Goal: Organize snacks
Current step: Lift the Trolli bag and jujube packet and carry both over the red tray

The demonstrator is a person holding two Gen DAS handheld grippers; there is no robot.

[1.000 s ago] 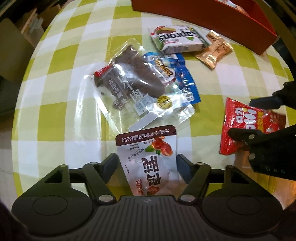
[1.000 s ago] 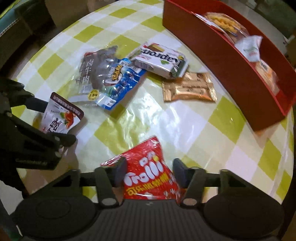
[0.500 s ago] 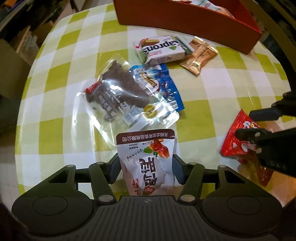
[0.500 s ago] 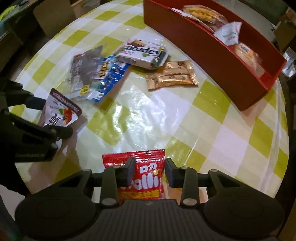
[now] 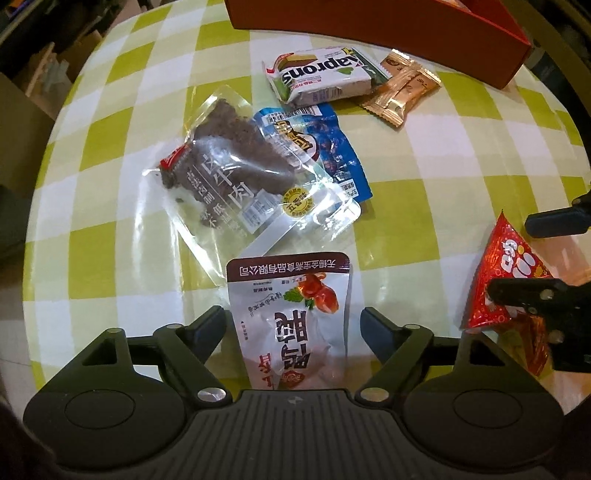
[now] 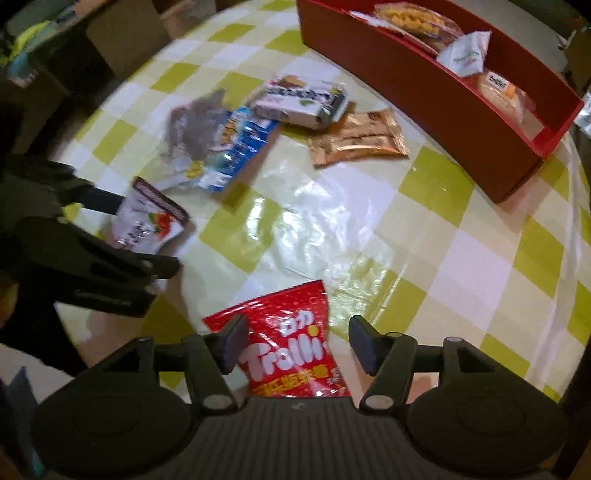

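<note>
A round table (image 5: 110, 155) under a green and white checked cloth fills both views. At its far side stands a long red box (image 6: 424, 85), its length running from far left to near right in the right wrist view. Only that view looks into it and shows bags of snacks lying inside; the left wrist view gives just its outer wall (image 5: 369, 22).

In the middle of the table lies a clear bag of dark dried meat (image 5: 229, 162), its long axis slanting from far left to near right, and it overlaps a blue packet (image 5: 332, 147) at its right. Beyond them are a white wafer pack (image 5: 321, 79), lying crosswise, and touching its right end some gold sachets (image 5: 400, 90).

The left gripper (image 5: 293, 325) points down at a white pouch with a maroon top band (image 5: 291, 317). The pouch runs away from the camera, band at the far end, print upside down. The jaws have just been opening; both pads stand clear of its edges.

The right gripper (image 6: 297, 343) has also just been opening over a red gummy bag (image 6: 288, 347), whose long axis points away and slightly right. The left pad is at the bag's edge, and the right pad is apart from it. The left wrist view shows this bag (image 5: 506, 273) tilted, near the table's right edge.
</note>
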